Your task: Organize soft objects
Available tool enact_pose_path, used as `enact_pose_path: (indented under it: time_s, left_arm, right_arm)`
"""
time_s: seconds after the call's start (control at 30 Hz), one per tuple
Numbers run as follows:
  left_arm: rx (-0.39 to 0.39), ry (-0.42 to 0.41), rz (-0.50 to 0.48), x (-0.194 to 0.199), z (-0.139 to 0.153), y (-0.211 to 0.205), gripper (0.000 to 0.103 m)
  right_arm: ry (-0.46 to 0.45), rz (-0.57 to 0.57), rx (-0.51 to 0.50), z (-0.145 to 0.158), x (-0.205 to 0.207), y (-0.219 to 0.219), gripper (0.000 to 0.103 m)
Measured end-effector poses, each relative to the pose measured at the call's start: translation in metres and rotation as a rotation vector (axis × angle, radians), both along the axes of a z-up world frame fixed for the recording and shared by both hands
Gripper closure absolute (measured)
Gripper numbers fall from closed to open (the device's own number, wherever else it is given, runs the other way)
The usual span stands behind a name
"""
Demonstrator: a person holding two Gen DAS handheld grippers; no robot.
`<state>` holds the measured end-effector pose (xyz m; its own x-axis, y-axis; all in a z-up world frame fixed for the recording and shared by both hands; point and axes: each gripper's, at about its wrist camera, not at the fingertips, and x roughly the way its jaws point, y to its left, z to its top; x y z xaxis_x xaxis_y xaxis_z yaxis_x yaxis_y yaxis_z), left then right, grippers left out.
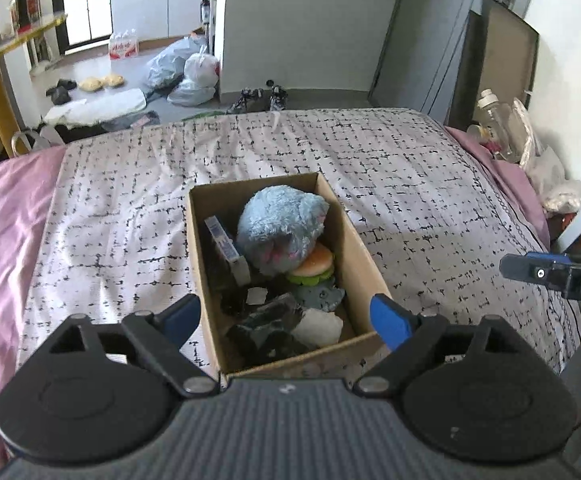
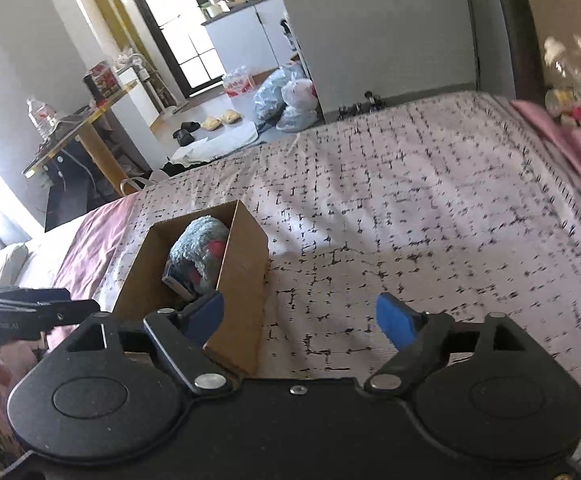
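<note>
Left wrist view: the left gripper (image 1: 284, 320) hangs spread and empty over the cardboard box (image 1: 360, 246) on the bed (image 1: 410, 184). The blue plush toy (image 1: 280, 230) fills the box's 12 o'clock end, probably light and squashy; pinch its fluffy crown.

Right wrist view: the right gripper (image 2: 300, 318) is spread, empty, with the box at 10 o'clock.

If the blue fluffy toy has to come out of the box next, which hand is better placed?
Probably left: its hand-held gripper is open, facing straight into the cardboard box at the blue plush toy. The right one sits beside the box.
</note>
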<state>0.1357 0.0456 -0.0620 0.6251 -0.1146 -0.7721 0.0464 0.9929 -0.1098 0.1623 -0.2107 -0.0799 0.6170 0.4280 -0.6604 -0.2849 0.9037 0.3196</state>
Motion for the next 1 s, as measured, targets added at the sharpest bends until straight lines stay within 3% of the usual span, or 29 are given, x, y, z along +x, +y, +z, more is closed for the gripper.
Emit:
enact_pose_path:
  time_s: [0.4, 0.57, 1.0]
  left_arm:
    - [0.007, -0.074, -0.003, -0.047, 0.021, -0.013, 0.003]
    - [0.023, -0.152, 0.025, -0.058, 0.034, -0.013, 0.0]
    - [0.05, -0.228, 0.075, -0.084, 0.05, -0.016, 0.0]
  right_arm:
    - [-0.066, 0.013, 0.004, 0.024, -0.032, -0.018, 0.005]
    - [-0.096, 0.009, 0.02, 0.033, -0.042, -0.027, 0.0]
    - [-0.135, 0.02, 0.047, 0.049, -0.059, -0.043, 0.0]
